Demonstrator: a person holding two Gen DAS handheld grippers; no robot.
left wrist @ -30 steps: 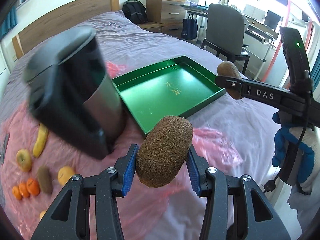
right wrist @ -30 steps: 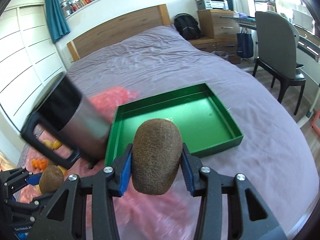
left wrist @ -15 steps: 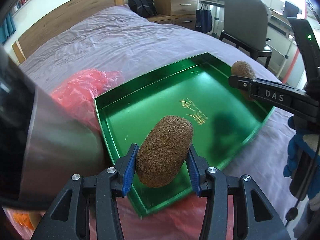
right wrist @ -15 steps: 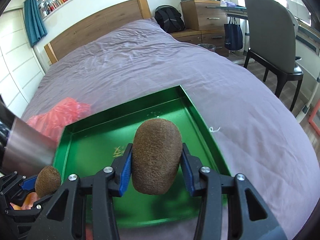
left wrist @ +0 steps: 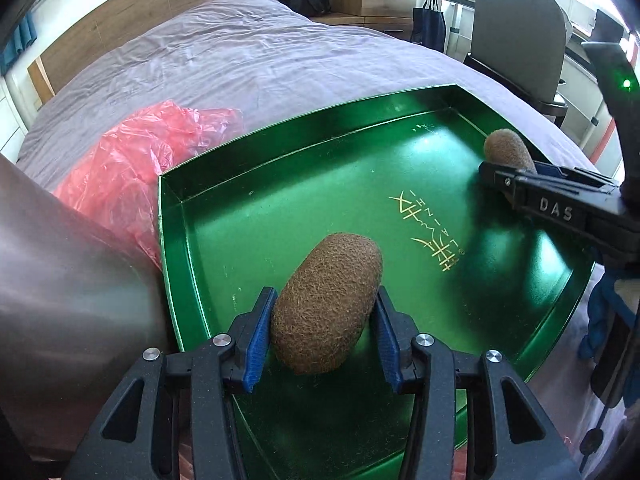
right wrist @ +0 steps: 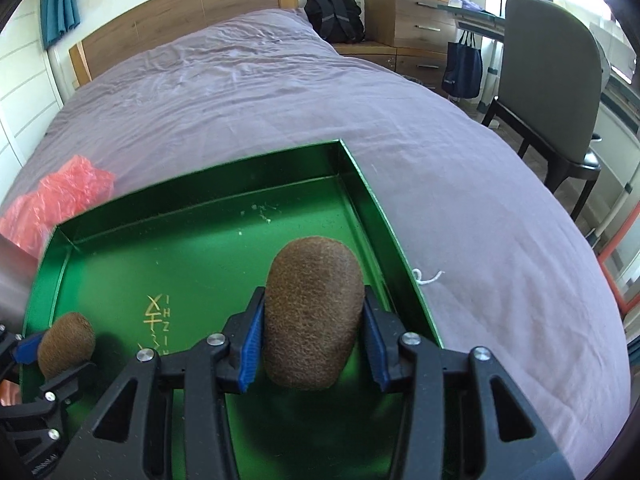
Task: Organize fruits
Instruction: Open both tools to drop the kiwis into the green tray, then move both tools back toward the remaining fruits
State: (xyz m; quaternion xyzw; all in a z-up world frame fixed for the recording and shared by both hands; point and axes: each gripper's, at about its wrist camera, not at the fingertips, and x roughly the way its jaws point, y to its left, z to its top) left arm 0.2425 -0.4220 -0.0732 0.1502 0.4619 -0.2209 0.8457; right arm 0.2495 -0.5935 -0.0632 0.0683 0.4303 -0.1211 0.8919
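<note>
Kiwis are the fruit here, two of them, and each one sits in its own tongs above a green tray [left wrist: 172,264]. The left kiwi [left wrist: 326,304] is brown and fuzzy, and the left gripper [left wrist: 325,332] is clamped on it, with a blue pad [left wrist: 260,336] pressed to each side. The right kiwi [right wrist: 314,312] is squeezed the same way in the right gripper [right wrist: 314,344], with its rounded end sticking out past the pads. Both kiwis hang over the shiny floor of the tray; whether either one touches that floor cannot be told. The left kiwi is over the near left part of the tray, and the right kiwi is near the tray's right wall. Gold writing [left wrist: 430,236] is printed on the tray floor between them. The tray lies on a bed with a purple sheet [right wrist: 280,92]. A crumpled red plastic bag [left wrist: 132,176] lies just beside the tray's left side. A big blurry silver thing [left wrist: 68,272] fills the left edge of the left view. Farther off stand a wooden headboard [right wrist: 180,12], a black backpack [right wrist: 334,12], a wooden dresser [right wrist: 408,20] and a grey chair [right wrist: 548,76].
</note>
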